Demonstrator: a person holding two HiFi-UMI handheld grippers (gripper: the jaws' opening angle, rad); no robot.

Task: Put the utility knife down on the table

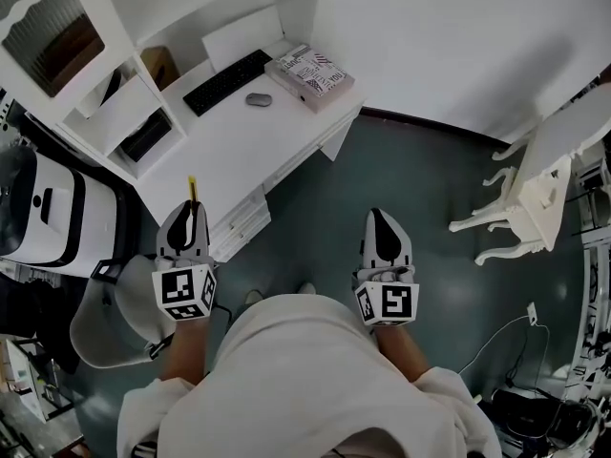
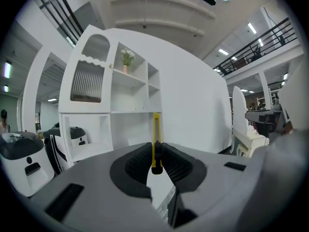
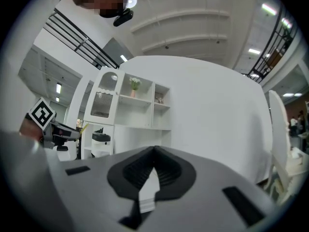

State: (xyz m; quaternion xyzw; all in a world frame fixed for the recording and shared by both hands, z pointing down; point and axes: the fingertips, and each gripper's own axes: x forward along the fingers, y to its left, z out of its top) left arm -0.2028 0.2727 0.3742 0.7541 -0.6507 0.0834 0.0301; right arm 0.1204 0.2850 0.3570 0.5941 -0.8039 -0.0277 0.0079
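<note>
Head view: the left hand-held gripper (image 1: 190,216) hangs at the near edge of the white surface (image 1: 239,141), with the yellow utility knife (image 1: 192,189) sticking forward from its tips. The right hand-held gripper (image 1: 384,225) hangs over the floor, well apart. The keyboard (image 1: 227,81) and mouse (image 1: 258,99) sit at the far end, so the bare near stretch suits the set-down.

Left gripper view: the jaws pinch the knife near its black end. Best to bring it level and low over the surface, spreading the jaws only once it rests (released high, it could bounce off the edge).

Right gripper view: the jaws are pressed together on nothing; 1 gripper is enough for this step.
</note>
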